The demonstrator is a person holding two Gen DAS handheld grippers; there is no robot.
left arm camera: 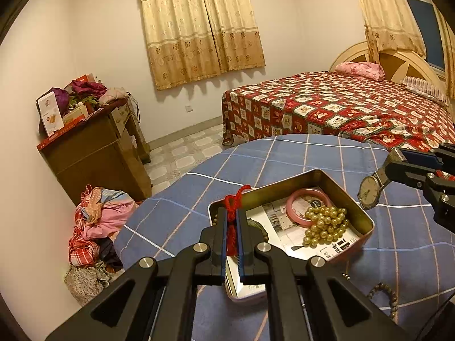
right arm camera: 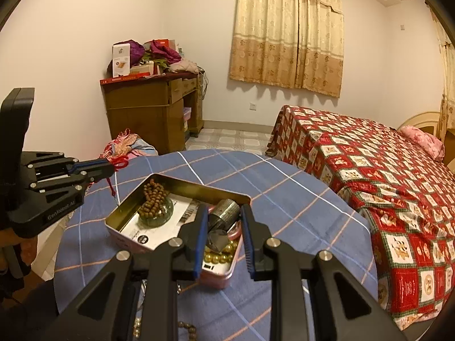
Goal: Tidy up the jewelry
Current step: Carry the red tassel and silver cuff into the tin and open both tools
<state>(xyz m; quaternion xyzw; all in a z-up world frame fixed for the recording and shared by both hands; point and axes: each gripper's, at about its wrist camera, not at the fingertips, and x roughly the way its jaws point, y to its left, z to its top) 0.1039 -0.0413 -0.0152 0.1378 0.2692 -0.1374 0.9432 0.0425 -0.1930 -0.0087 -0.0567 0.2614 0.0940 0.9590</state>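
My left hand-held gripper [left arm camera: 231,221] is clamped on a red knotted cord [left arm camera: 233,199], above the near corner of the open rectangular metal tin [left arm camera: 366,216] on the blue checked bench [left arm camera: 284,153]. My right hand-held gripper [right arm camera: 224,227] is clamped on a wristwatch with metal mesh band [right arm camera: 224,213], over the tin.

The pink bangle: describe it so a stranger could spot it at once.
Start at the round table with the blue checked cloth and find the open metal tin on it. The pink bangle lies inside, on the printed paper lining, touching a heap of gold beads. It is the only smooth, solid ring there; its neighbours are beaded strands.
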